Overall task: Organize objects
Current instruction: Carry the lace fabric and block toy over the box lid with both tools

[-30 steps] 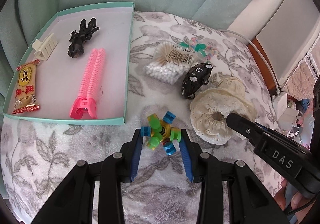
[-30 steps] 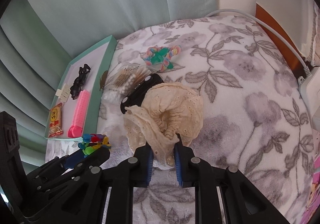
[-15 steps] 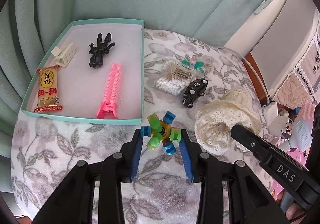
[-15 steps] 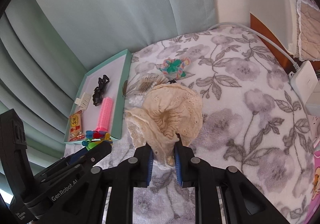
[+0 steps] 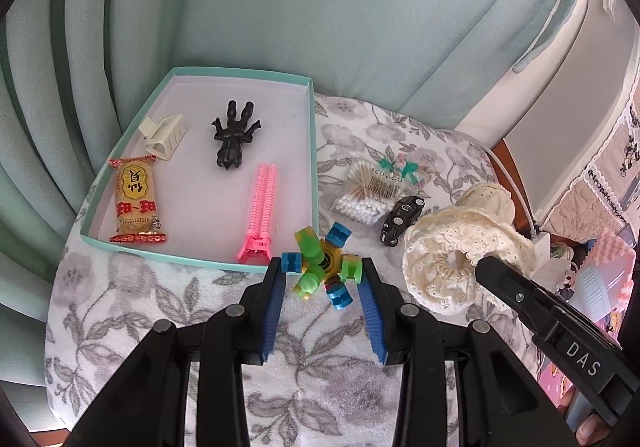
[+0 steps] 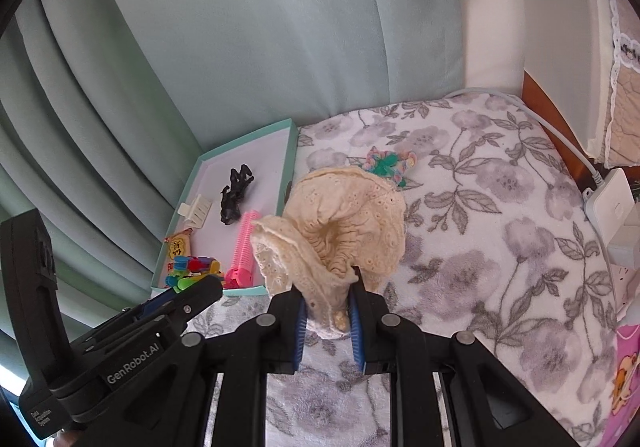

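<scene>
The left gripper (image 5: pixel 322 273) pinches a colourful block spinner toy (image 5: pixel 322 267) between its blue pads, the toy's green and blue arms sticking out ahead of the fingertips above the floral blanket (image 5: pixel 160 311). Just beyond and to the left of this claw sits the teal tray (image 5: pixel 312 151), holding a pink hair clip (image 5: pixel 260 213), a black figure (image 5: pixel 234 137), a cream claw clip (image 5: pixel 164 135) and a snack packet (image 5: pixel 136 203). Ahead and to the right of it lie a bag of cotton swabs (image 5: pixel 366 191) and a small black toy car (image 5: pixel 402 213) touching the bag's edge. The right gripper (image 6: pixel 330 305) is closed on the rim of a cream lace scrunchie (image 6: pixel 344 219), which stands up in front of its fingers and hides part of the tray from the right wrist view. Past the scrunchie, farther from the right claw, a pastel hair tie (image 6: pixel 390 163) rests on the blanket.
</scene>
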